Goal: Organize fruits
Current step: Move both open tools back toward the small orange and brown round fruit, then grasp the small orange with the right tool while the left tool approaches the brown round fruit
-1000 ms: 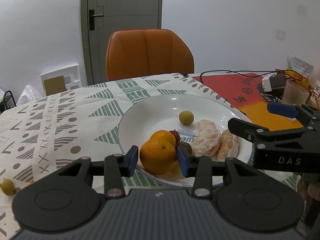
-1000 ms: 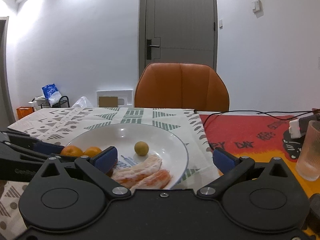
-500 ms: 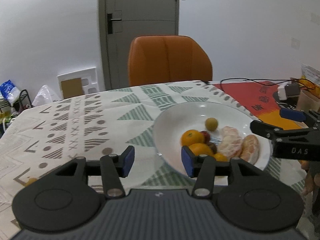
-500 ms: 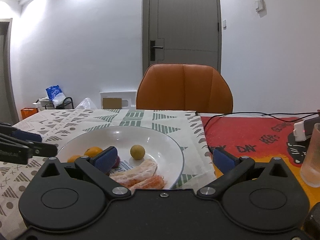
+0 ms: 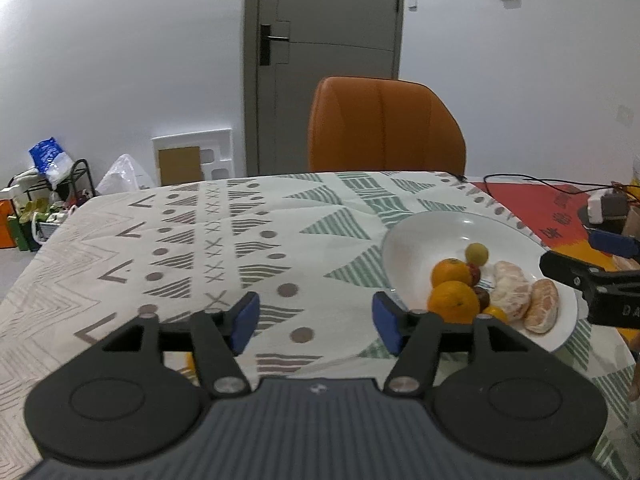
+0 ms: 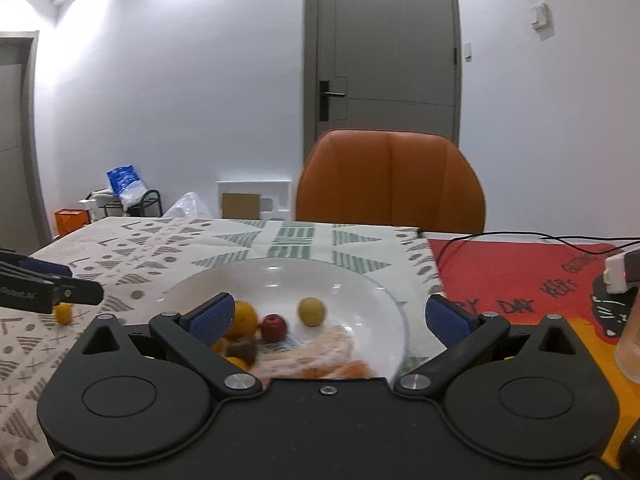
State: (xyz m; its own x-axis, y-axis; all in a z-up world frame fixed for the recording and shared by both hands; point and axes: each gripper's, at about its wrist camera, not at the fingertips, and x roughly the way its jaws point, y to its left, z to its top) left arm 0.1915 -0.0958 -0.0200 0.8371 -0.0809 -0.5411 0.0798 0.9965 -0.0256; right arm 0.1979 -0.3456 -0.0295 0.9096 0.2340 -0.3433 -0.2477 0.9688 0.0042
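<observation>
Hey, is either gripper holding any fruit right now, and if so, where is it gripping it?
Nothing is held. The left gripper is open over bare tablecloth, and the right gripper is open in front of the white plate.

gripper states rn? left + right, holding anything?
Left gripper: open, empty, over the tablecloth beside the plate.
Right gripper: open, empty, jaws spread in front of the plate.
</observation>
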